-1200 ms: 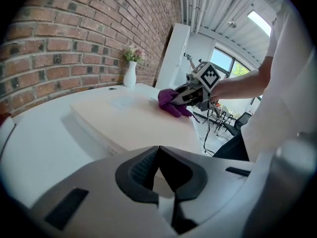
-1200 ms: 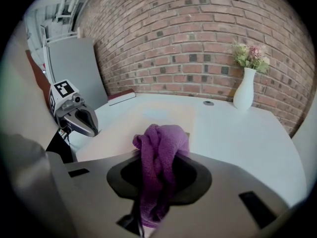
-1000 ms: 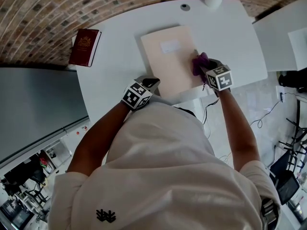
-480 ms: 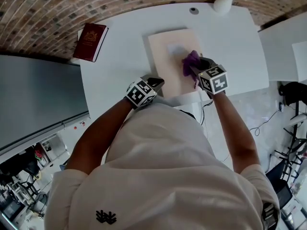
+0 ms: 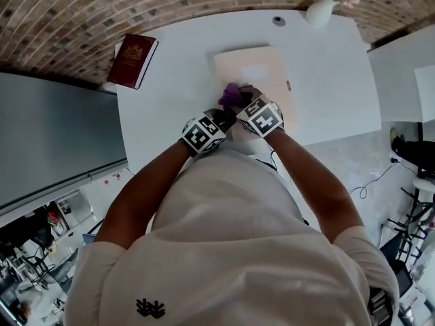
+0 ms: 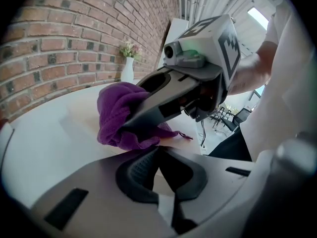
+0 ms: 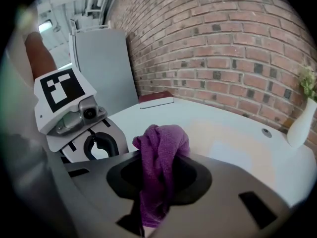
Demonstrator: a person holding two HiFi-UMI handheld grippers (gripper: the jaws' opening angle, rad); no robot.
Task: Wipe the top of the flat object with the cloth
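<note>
A cream flat object (image 5: 262, 73) lies on the white table (image 5: 177, 94). A purple cloth (image 5: 232, 95) rests on its near left part, with my right gripper (image 5: 239, 100) shut on it. In the right gripper view the cloth (image 7: 161, 148) bulges up out of the closed jaws of that gripper (image 7: 158, 182). My left gripper (image 5: 223, 118) sits right beside it at the object's near left corner, jaws shut. In the left gripper view (image 6: 161, 175) the cloth (image 6: 119, 115) presses on the cream surface (image 6: 81, 114) just ahead. I cannot tell whether the left jaws hold anything.
A dark red book (image 5: 134, 61) lies at the table's far left. A white vase (image 5: 321, 9) with flowers stands at the far right edge, next to a small round disc (image 5: 279, 21). A brick wall runs behind the table, and a grey cabinet (image 5: 54, 141) stands to the left.
My right gripper has carried the cloth from the flat object's right edge leftward across it, ending next to the left gripper. The left gripper has barely moved.
</note>
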